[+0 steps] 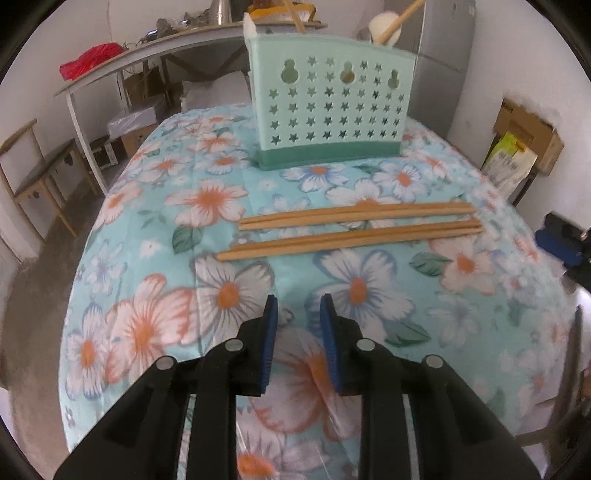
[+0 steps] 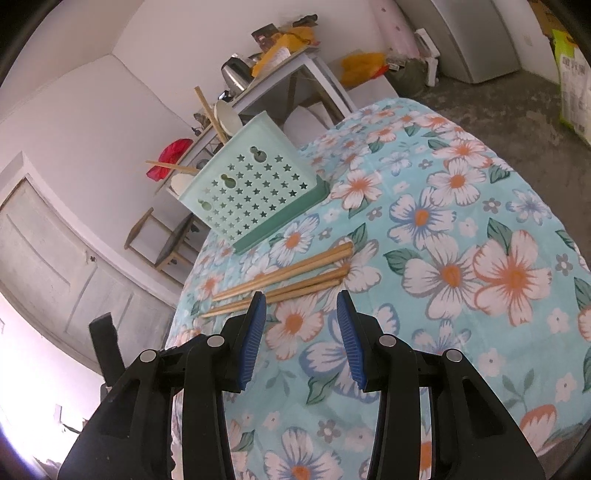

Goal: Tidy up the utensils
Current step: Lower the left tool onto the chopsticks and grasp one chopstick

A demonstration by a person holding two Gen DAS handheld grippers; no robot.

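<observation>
Four wooden chopsticks (image 1: 354, 229) lie in two pairs on the floral tablecloth (image 1: 147, 221), side by side and roughly parallel, in front of the mint-green utensil holder (image 1: 328, 107) with its star-shaped holes. The left gripper (image 1: 298, 306) hangs over the cloth on the near side of the chopsticks, apart from them, its blue pads narrowly parted with nothing between. The right gripper (image 2: 301, 301) has its jaws wider apart and empty; in its view the nearest pair passes just behind its left fingertip. A spoon (image 1: 386, 27) and more chopsticks already stand in the holder.
</observation>
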